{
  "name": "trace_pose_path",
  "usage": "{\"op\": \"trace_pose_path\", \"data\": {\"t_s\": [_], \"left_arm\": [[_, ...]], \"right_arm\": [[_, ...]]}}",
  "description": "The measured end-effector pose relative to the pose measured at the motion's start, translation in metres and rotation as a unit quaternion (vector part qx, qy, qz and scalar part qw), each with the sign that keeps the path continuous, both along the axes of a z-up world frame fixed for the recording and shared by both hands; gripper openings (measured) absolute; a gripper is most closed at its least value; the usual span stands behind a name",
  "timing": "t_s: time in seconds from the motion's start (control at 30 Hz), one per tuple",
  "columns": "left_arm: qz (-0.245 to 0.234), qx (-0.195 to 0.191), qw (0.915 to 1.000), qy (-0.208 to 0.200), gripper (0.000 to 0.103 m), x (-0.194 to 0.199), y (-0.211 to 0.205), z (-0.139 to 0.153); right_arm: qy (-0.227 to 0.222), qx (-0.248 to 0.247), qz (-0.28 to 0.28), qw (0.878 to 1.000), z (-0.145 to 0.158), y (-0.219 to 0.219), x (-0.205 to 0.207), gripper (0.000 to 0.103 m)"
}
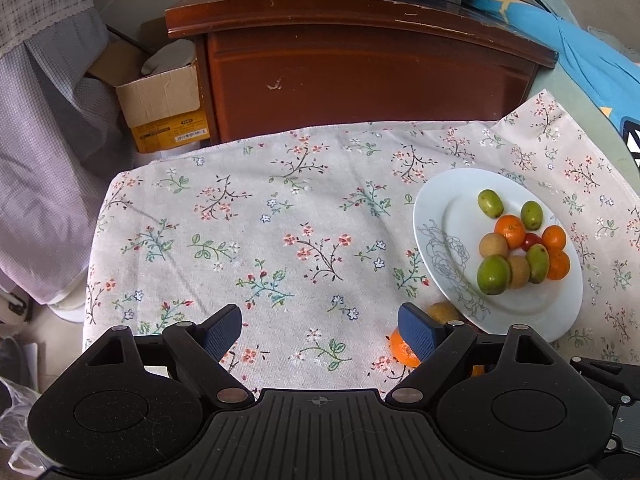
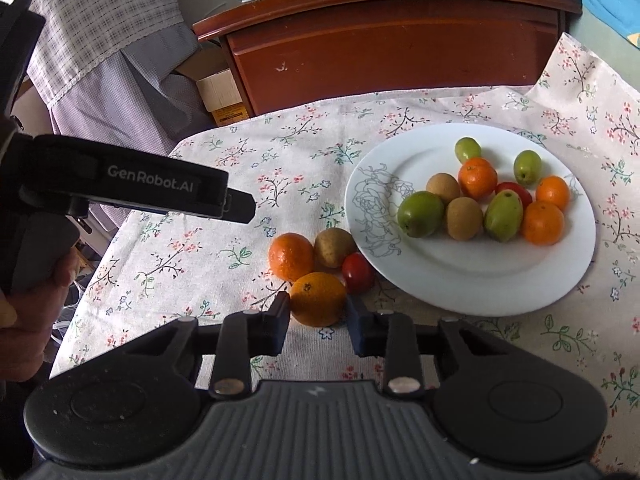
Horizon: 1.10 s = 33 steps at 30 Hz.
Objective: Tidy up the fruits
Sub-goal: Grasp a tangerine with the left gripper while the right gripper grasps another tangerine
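A white plate (image 2: 472,280) on the floral cloth holds several green, brown, orange and red fruits (image 2: 503,210). Beside its left rim lie two oranges (image 2: 291,256), a brown fruit (image 2: 334,247) and a red fruit (image 2: 357,272). My right gripper (image 2: 318,326) has its fingers on both sides of the nearer orange (image 2: 318,299), close to it. My left gripper (image 1: 320,334) is open and empty over bare cloth, left of the plate (image 1: 436,216); its right finger hides part of an orange (image 1: 400,350). The left gripper also shows in the right wrist view (image 2: 240,208).
A brown wooden cabinet (image 1: 360,68) stands behind the table. A cardboard box (image 1: 164,104) sits on the floor at its left. Checked fabric (image 1: 48,120) hangs at the left. Blue bedding (image 1: 580,48) lies at the right.
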<state>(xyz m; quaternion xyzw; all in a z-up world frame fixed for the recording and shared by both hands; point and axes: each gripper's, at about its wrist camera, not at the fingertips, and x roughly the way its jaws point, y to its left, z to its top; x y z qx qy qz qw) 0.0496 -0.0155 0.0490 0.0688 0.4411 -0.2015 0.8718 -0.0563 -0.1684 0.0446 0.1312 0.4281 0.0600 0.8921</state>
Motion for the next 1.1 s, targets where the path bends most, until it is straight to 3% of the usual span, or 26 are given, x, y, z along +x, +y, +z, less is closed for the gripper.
{"op": "trace_pose_path", "data": {"t_s": [0.4,0.57,0.73,0.87,1.07,1.1], "left_arm": [[-0.082,0.010,0.9965,-0.009,0.086,-0.024,-0.021,-0.014],[-0.110,0.007,0.9936,-0.025,0.084,-0.029,-0.028,-0.020],[-0.126,0.013,0.9914,-0.031,0.079,-0.030,-0.035,-0.029],[-0.130,0.010,0.9911,-0.029,0.068,-0.029,-0.038,-0.034],[-0.123,0.010,0.9920,-0.029,0.066,-0.026,-0.040,-0.039],[-0.124,0.010,0.9919,-0.029,0.059,-0.026,-0.040,-0.040]], "right_arm": [[0.041,0.018,-0.065,0.997,0.006,-0.021,-0.040,0.029],[0.036,0.019,-0.064,0.997,0.006,-0.020,-0.040,0.030],[0.037,0.023,-0.065,0.997,0.006,-0.021,-0.040,0.033],[0.039,0.026,-0.065,0.997,0.004,-0.020,-0.039,0.035],[0.045,0.026,-0.062,0.997,0.000,-0.018,-0.037,0.037],[0.046,0.026,-0.062,0.997,-0.001,-0.018,-0.037,0.037]]}}
